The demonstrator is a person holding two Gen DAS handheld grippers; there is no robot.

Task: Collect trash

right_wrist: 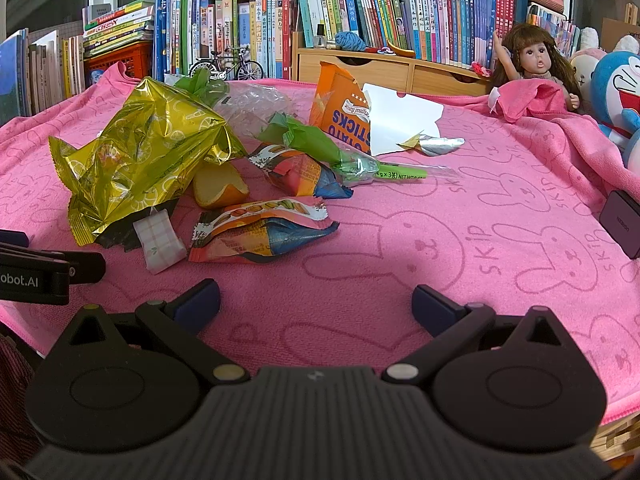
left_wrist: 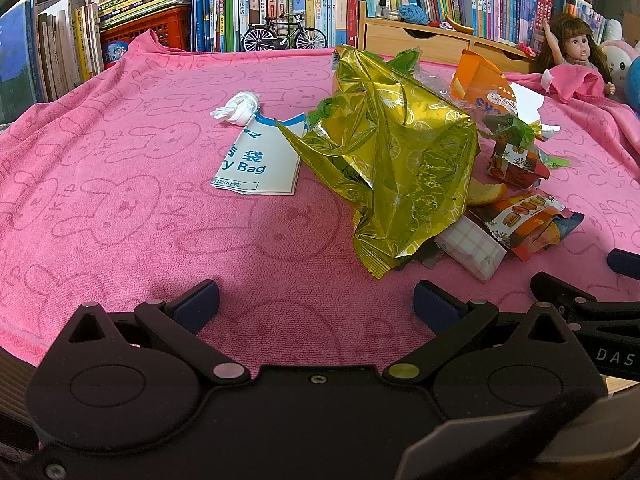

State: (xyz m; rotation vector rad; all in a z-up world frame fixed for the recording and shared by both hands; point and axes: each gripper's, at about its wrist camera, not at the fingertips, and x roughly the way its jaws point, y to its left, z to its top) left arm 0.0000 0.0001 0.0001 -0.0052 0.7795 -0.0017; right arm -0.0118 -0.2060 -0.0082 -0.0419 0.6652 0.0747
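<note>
Starting with both tongs, left tongs (left_wrist: 316, 300) and right tongs (right_wrist: 316, 300), spread wide and empty, pinch the macaron wrapper (right_wrist: 260, 232) by its flat crimped edge first.

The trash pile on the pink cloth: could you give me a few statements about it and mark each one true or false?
1. The gold wrapper lies on the pink cloth. True.
2. The left hand-held gripper grips a wrapper. False: it is open and holds nothing.
3. The white paper bag lies apart from the pile, on the left. True.
4. The doll lies inside the trash pile. False: it sits at the far right, by the books.
5. The right hand-held gripper is shut. False: open and empty.
</note>
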